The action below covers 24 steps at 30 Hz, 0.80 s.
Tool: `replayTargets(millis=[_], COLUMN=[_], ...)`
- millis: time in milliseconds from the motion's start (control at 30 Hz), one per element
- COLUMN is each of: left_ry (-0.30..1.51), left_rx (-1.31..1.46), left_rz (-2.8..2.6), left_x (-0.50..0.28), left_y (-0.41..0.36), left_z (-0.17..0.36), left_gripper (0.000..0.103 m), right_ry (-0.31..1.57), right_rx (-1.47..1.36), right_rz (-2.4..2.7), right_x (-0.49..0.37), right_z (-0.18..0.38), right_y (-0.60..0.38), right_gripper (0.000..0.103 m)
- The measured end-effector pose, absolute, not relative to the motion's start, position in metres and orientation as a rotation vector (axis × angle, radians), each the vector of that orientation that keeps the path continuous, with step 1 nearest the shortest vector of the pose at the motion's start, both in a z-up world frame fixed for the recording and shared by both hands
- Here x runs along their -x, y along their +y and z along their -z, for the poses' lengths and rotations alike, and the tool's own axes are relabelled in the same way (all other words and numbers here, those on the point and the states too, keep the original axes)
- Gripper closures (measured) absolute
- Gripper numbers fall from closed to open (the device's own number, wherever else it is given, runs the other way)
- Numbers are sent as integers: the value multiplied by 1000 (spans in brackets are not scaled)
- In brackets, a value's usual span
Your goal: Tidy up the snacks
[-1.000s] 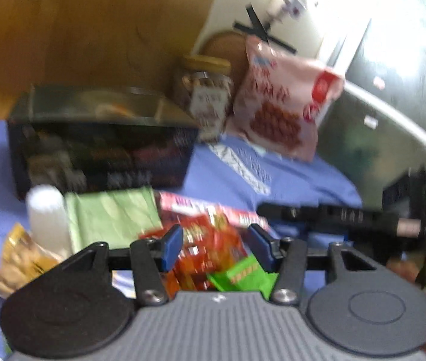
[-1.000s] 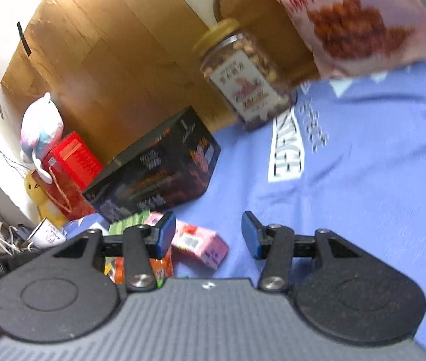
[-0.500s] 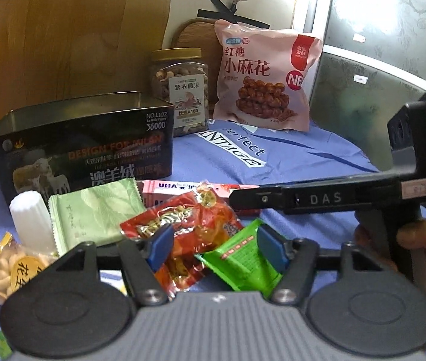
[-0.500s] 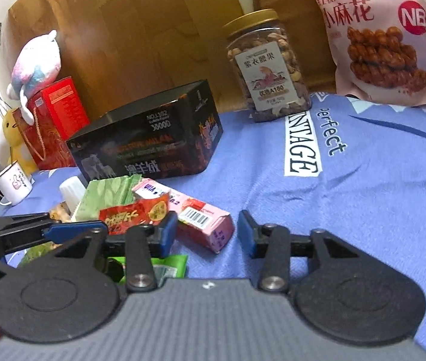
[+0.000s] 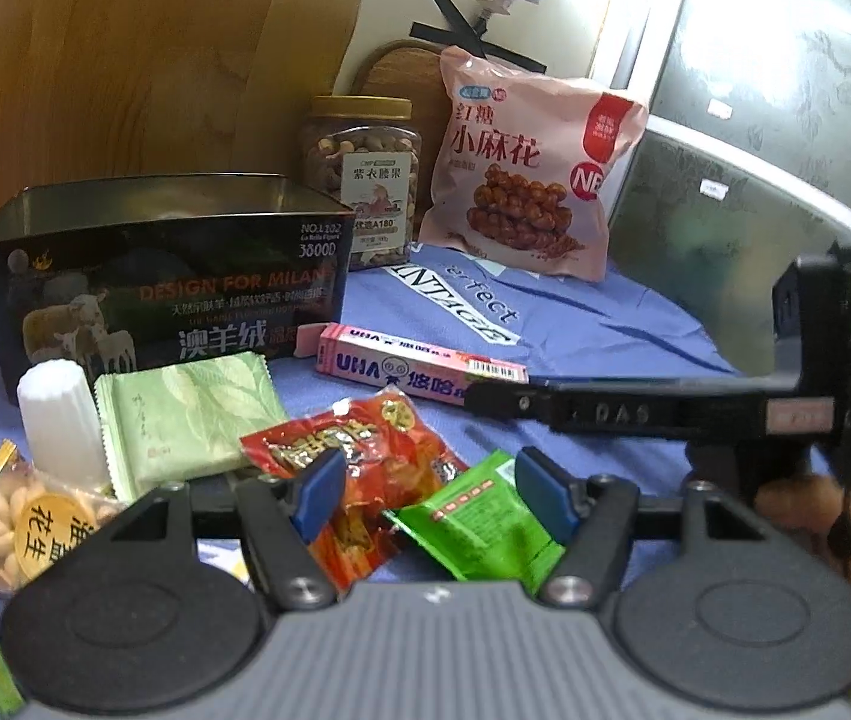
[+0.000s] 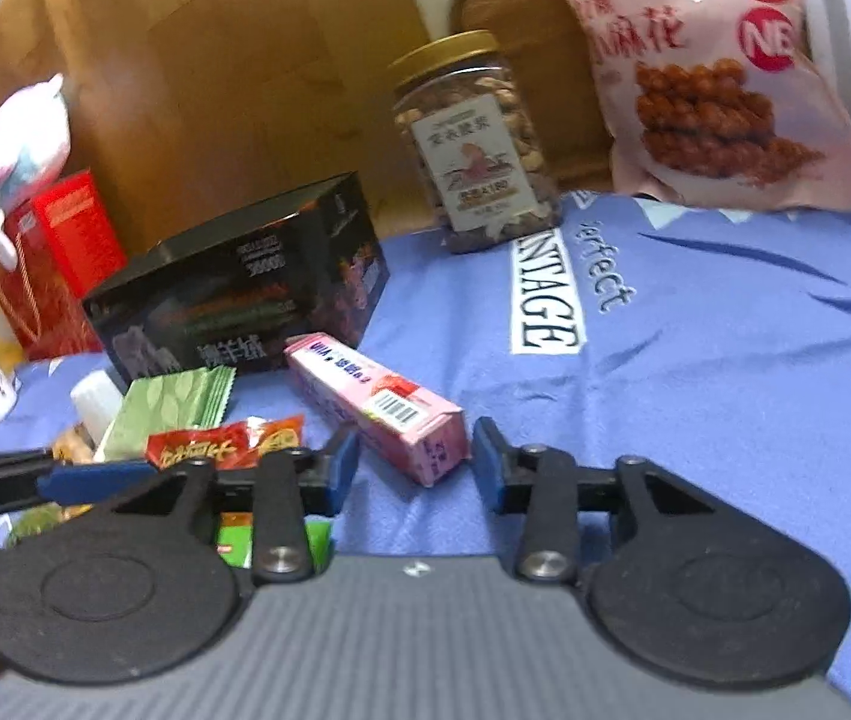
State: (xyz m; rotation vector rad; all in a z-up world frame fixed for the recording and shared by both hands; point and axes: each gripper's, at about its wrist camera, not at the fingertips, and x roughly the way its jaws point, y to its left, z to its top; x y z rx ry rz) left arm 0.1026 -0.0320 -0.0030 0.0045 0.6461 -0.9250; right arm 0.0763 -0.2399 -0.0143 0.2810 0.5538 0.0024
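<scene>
I held both hand-held grippers, left (image 5: pixel 428 495) and right (image 6: pixel 415 459), apart and empty over the loose snacks, since the black box (image 5: pixel 155 276) sat open beside them.

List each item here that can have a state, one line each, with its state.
black box: open at the top, upright
nut jar: lid on, upright
pink snack bag: sealed, leaning upright
pink candy box: lying flat
red packet: lying flat
green packet: lying flat
left gripper: open, empty
right gripper: open, empty
</scene>
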Motion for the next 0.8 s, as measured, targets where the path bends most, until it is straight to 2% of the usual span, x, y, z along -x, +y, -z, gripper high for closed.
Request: replayTargets(millis=[67, 167, 333, 433, 567, 800], left_ry=[644, 633, 628, 624, 609, 631], left_rx=[23, 57, 159, 230, 270, 248], left_rz=[929, 930, 953, 964, 980, 949], left_x=[-105, -107, -116, -123, -126, -126], left_y=[-29, -23, -5, 6, 13, 10], left_z=[0, -3, -11, -15, -18, -24], left_gripper=[39, 39, 30, 29, 29, 29], right_ry=[554, 558, 556, 557, 519, 553], right_rx=[-259, -300, -785, -859, -749, -216], right_rz=[24, 23, -27, -80, -172, -153], right_x=[-74, -74, -61, -45, -10, 15], right_z=[14, 13, 13, 9, -4, 3], right_y=[-236, -243, -298, -302, -270, -204], right_gripper=[67, 69, 75, 78, 78, 76])
